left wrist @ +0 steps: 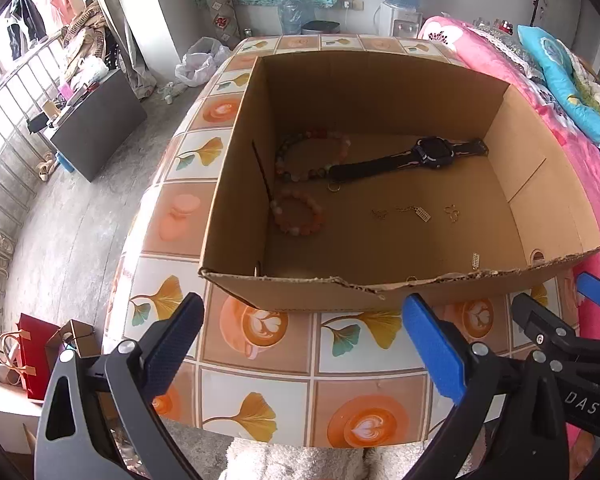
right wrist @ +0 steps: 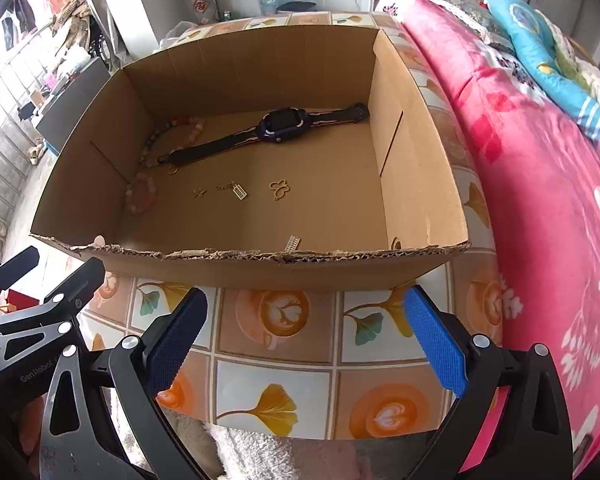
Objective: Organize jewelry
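Facing jewelry-strewn cardboard box point(left wrist: 380, 292), fingers point(left wrist: 176, 344) apart

The left hand-held gripper point(left wrist: 302, 344) occupies the lower frame, jaws spread wide and empty. The right hand-held gripper point(right wrist: 306, 340) sits likewise, lower centre, jaws wide apart, gripping nothing.

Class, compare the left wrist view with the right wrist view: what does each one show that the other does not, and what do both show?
Only the left wrist view shows the red gift bag on the floor and the whole water dispenser.

Only the right wrist view shows the gold butterfly charm clearly in outline, and more of the pink floral blanket.

Both show the cardboard box on the tiled tablecloth, the black watch, two bead bracelets, small gold charms, and the open left gripper and right gripper outside the box, holding nothing.
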{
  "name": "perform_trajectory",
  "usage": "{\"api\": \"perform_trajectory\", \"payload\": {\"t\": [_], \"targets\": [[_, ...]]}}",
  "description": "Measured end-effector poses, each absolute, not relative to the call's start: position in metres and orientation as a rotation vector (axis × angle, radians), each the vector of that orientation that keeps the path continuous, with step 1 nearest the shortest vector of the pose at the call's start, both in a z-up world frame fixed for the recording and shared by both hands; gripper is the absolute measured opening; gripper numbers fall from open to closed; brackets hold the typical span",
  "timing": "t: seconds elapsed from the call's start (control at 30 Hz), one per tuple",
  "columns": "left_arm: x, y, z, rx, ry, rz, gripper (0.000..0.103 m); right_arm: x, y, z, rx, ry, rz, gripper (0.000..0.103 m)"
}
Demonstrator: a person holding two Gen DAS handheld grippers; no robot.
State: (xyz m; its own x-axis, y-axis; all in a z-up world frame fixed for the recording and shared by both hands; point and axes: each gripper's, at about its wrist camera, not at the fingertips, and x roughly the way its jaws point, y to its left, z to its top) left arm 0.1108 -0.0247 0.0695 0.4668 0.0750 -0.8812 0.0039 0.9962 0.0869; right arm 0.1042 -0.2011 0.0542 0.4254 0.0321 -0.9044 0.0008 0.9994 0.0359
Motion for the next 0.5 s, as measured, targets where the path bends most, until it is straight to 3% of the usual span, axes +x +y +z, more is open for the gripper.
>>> {"api": "perform_trajectory", "payload": {"t": [0.5], "targets": [[0.1146, -0.0284, 0.0645, 0.101, 1.1, 0.048, 0.097, 0.1103, -0.203, 0.0506, 0.04, 1.14, 0.008, 0.095]]}}
